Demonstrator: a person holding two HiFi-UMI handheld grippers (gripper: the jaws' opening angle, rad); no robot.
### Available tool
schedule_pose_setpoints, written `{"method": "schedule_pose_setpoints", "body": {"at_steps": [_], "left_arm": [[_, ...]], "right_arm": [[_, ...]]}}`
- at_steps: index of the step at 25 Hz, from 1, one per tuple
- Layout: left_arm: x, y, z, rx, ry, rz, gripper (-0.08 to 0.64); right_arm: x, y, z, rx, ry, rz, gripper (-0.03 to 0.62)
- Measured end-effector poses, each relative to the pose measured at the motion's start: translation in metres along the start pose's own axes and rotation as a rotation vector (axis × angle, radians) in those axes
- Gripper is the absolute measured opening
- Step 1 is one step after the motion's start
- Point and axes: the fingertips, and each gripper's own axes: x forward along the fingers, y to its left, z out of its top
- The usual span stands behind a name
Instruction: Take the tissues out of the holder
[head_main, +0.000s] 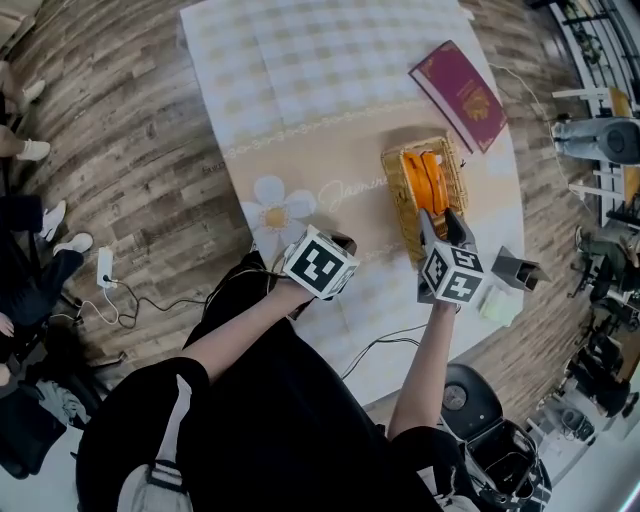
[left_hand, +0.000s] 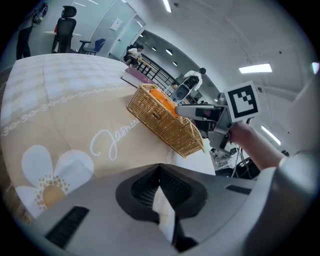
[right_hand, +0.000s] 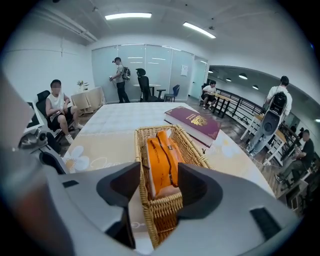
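Note:
A wicker basket (head_main: 392, 190) stands on the table with orange tissue packs (head_main: 425, 180) upright inside. My right gripper (head_main: 441, 222) hovers over the basket's near end. Its jaws stand open on either side of the orange packs (right_hand: 162, 160), above the wicker rim (right_hand: 142, 165), and do not press on them. My left gripper (head_main: 343, 243) rests left of the basket, near the daisy print. It is shut on a white tissue (left_hand: 164, 212) that hangs down between the jaws. From the left gripper view the basket (left_hand: 165, 120) lies ahead to the right.
A maroon book (head_main: 460, 95) lies just beyond the basket, to its right. A small grey box (head_main: 518, 270) and a pale pad (head_main: 500, 305) sit by the table's right edge. A cable (head_main: 380, 345) crosses the near edge. People sit and stand around the room beyond the table.

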Motion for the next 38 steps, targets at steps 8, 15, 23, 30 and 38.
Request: {"method": "schedule_pose_setpoints", "body": {"at_steps": [8,15,23,30,38], "left_arm": [[0.003,0.005,-0.006,-0.006,0.001,-0.003,0.000],[-0.003,0.020,-0.001,-0.018,-0.014,0.021,0.000],[-0.003,0.024,-0.001,-0.030,-0.017,0.017,0.000],[-0.003,0.024,-0.004,-0.037,-0.007,0.018,0.000],[-0.003,0.017,-0.006,-0.026,-0.012,0.020,0.000]], "right_arm": [[0.019,-0.013,0.010,-0.009,0.025,-0.011,0.253],[0.037,-0.027,0.016,-0.031,0.054,-0.038,0.253],[0.046,-0.035,0.013,-0.018,0.096,-0.051,0.074],[0.045,-0.030,0.010,-0.026,0.114,-0.012,0.026],[0.028,-0.027,0.017,-0.011,0.059,-0.004,0.015]]}}
